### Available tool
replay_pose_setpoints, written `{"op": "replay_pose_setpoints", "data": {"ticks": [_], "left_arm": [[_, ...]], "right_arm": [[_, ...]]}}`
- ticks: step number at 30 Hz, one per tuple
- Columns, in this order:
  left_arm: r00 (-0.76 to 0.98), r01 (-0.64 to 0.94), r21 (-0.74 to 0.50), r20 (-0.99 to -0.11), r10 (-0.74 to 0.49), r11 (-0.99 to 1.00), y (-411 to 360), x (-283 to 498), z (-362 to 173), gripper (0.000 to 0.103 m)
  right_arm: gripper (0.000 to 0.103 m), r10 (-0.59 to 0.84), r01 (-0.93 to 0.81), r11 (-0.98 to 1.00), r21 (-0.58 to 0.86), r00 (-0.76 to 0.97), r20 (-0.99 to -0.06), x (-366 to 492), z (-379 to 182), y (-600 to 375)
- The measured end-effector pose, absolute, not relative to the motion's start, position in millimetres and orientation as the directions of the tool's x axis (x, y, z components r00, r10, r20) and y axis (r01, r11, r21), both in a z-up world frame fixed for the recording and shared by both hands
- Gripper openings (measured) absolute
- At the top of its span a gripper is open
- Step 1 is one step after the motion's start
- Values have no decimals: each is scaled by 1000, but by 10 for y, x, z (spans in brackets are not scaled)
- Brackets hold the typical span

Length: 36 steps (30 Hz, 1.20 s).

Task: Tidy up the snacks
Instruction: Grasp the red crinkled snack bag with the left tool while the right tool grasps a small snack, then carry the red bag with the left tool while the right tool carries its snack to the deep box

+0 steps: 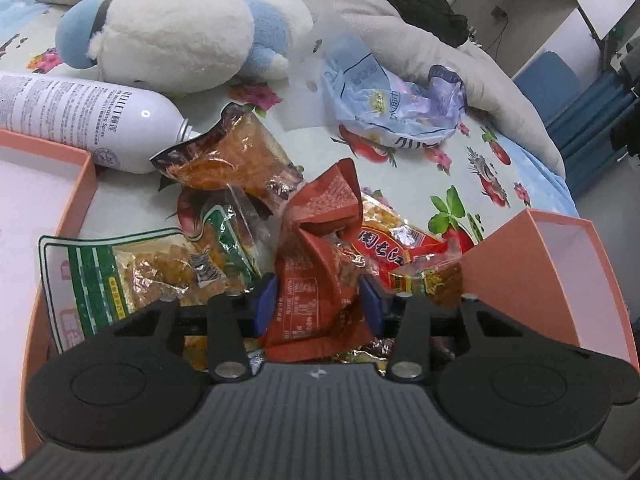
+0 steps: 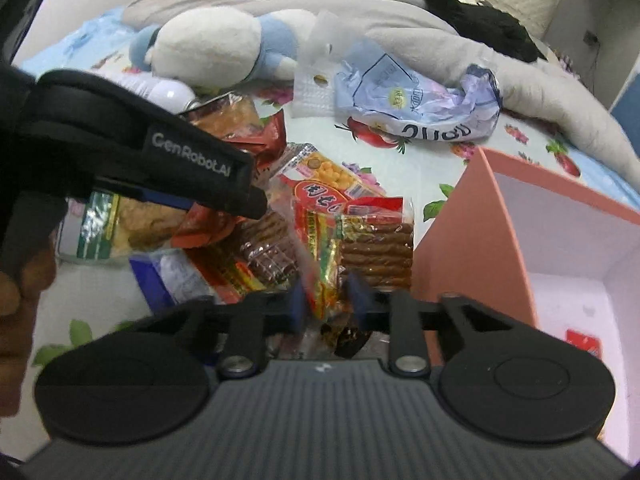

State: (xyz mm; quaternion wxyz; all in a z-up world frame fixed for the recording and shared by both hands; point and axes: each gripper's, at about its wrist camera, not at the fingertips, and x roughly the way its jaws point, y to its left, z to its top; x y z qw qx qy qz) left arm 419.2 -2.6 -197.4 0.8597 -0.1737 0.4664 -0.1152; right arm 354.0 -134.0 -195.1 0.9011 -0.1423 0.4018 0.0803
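Both grippers are pointing steeply down into a heap of snack packets lying on a flowered bedsheet (image 1: 420, 148).

The left gripper (image 1: 320, 300) is reaching in from the near side, with its blue pads standing on either side of a crumpled red-orange packet (image 1: 316, 240). The pads are pressing against the packet's sides, so the tool is grasping it. In the right wrist view this same gripper (image 2: 256, 204) is coming in from the left as a black body angled downward, its tip sitting among the packets, and part of the hand (image 2: 16, 280) carrying it is showing at the left edge.

The right gripper (image 2: 326, 300) is leaning down over the right part of the heap, nearly closed, pinching the thin edge of a clear packet with a red and yellow label (image 2: 324, 240) that holds brown biscuit sticks.

Around them are lying a green-striped bag of golden snacks (image 1: 120, 276), an orange bag (image 1: 236, 156) and a red packet with white lettering (image 1: 396, 244).

A pink box (image 2: 472, 236) is standing just right of the heap, open side up, its white inside showing. Another pink box (image 1: 80, 184) is sitting to the left. Behind the heap are resting a white spray can (image 1: 80, 120), a white and blue plush toy (image 1: 180, 36), a crumpled pale blue bag (image 1: 392, 100) and a grey blanket (image 1: 440, 48).
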Motion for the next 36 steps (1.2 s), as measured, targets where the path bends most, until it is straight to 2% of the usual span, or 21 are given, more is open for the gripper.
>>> {"op": "replay_pose_setpoints", "data": {"ticks": [7, 14, 19, 36], "left_arm": [[555, 40, -390, -757, -345, 920, -49, 4033, -1852, 47], [588, 21, -394, -739, -330, 919, 8, 3662, -1664, 47], [589, -2, -393, -744, -316, 920, 107, 3261, -1521, 47], [592, -37, -375, -755, -282, 926, 180, 1869, -1169, 47]], "right_arm": [[5, 59, -263, 948, -180, 700, -712, 3385, -1789, -1408], [5, 117, -251, 963, -102, 726, -678, 3115, -1599, -1535], [5, 191, -236, 971, 30, 695, -693, 2860, -1433, -1620], [5, 258, -247, 962, 118, 675, -691, 1771, -1142, -1673]]}}
